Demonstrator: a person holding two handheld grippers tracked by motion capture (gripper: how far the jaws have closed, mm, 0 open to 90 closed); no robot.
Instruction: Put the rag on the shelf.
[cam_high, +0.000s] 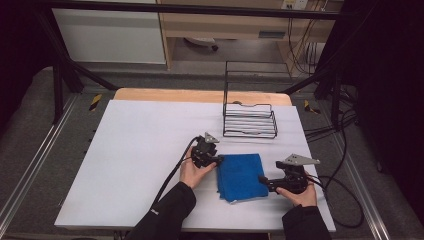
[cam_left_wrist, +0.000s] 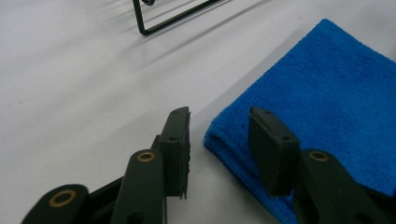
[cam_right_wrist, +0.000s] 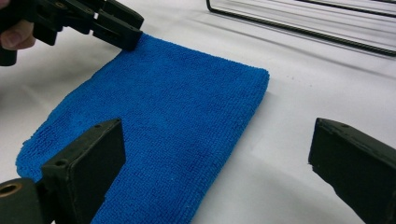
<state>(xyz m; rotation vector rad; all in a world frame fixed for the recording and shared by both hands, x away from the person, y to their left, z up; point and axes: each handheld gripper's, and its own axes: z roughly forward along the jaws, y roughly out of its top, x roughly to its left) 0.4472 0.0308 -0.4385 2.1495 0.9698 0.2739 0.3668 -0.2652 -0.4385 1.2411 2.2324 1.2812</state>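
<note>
A folded blue cloth (cam_high: 240, 176) lies flat on the white table (cam_high: 135, 165), right of centre near the front. My left gripper (cam_high: 219, 160) is at the cloth's far left corner, jaws open. In the left gripper view (cam_left_wrist: 219, 135), one jaw stands over the table and the other over the cloth (cam_left_wrist: 327, 102), with the folded corner between them. My right gripper (cam_high: 262, 179) is at the cloth's right edge, wide open. In the right gripper view (cam_right_wrist: 217, 135), one jaw hangs over the cloth (cam_right_wrist: 163, 116) and the other over bare table. The left gripper (cam_right_wrist: 116, 28) shows there at the far corner.
A black wire rack (cam_high: 250, 120) stands at the back right of the table, just beyond the cloth; its base wire (cam_left_wrist: 163, 21) is in the left gripper view and its frame (cam_right_wrist: 303, 28) in the right gripper view. Cables trail off the right side.
</note>
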